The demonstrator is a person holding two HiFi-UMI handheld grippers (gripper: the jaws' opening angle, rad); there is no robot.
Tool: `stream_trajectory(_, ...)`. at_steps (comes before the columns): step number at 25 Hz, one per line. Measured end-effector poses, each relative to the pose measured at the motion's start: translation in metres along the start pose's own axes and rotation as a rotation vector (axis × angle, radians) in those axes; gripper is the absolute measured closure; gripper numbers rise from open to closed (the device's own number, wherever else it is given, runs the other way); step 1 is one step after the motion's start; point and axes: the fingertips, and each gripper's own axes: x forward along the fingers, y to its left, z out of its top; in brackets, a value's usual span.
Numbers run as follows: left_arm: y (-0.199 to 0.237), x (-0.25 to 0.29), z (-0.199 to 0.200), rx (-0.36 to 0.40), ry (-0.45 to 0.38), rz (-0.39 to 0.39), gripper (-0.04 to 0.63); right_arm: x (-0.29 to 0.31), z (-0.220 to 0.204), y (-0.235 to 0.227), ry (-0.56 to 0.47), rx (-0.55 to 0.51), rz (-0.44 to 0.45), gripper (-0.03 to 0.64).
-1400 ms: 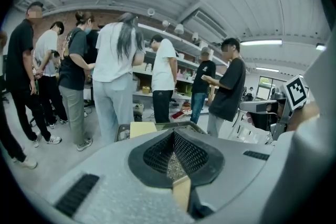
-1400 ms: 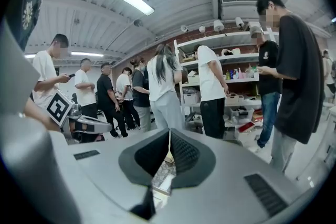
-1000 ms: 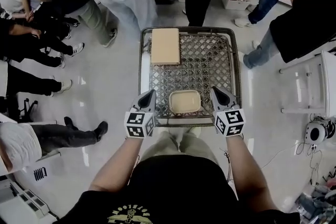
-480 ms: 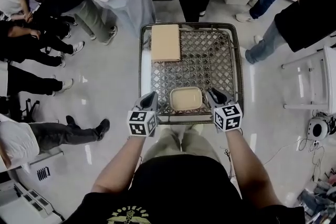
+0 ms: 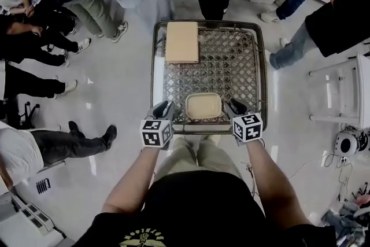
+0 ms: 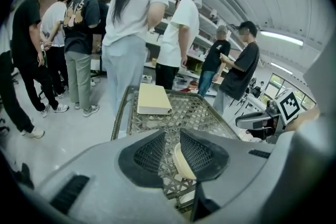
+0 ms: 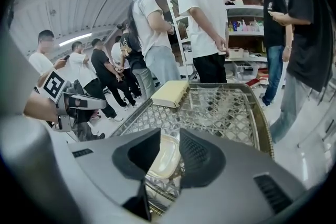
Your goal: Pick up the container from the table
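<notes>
Placement of the shallow beige plastic container with rounded corners (image 5: 203, 106) decides the coming move. It lies flat on the metal lattice-topped table (image 5: 261, 66), close to the table's near edge and directly between the two tools. It is inward and slightly ahead of the left gripper (image 5: 163, 107), and likewise inward and slightly ahead of the right gripper (image 5: 236, 106). Its long axis runs from one gripper toward the other, so each short end faces a set of jaws, and its broad face points up; whether a lid covers it is hard to tell from here. The right gripper looks a shade nearer its end than the left, though the difference is small. In the left gripper view the jaws stand apart with nothing pressed between the pads, and the container's pale edge shows through the gap, beyond the tips. In the right gripper view the jaws are opening, and the container again shows through the gap without being touched. A flat tan box (image 5: 181, 42) lies well ahead of the left gripper at the far corner, clear of the approach. A pickup probably calls for closing in on the short ends.
</notes>
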Motion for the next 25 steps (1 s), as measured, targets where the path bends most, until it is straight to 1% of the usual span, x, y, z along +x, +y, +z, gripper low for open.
stream_trajectory(4,0.005,0.001,-0.013,-0.032,0.022,0.006,0.517,0.006,-0.010,0.000,0.030,0.007,0.008,0.512)
stream_trajectory(9,0.004,0.007,-0.028,-0.051,0.047,0.003,0.517,0.018,-0.024,-0.003,0.075,0.015,0.022,0.502)
stream_trajectory(14,-0.003,0.012,-0.036,-0.053,0.071,-0.010,0.517,0.030,-0.040,-0.012,0.124,0.032,0.015,0.492)
stream_trajectory(18,-0.003,0.008,-0.041,-0.049,0.087,-0.011,0.517,0.042,-0.057,-0.014,0.163,0.071,0.016,0.492)
stream_trajectory(20,-0.003,0.009,-0.042,-0.050,0.089,-0.012,0.517,0.046,-0.065,-0.019,0.184,0.089,0.012,0.492)
stream_trajectory(25,-0.001,0.005,-0.043,-0.043,0.091,-0.011,0.517,0.057,-0.080,-0.023,0.222,0.094,0.012,0.494)
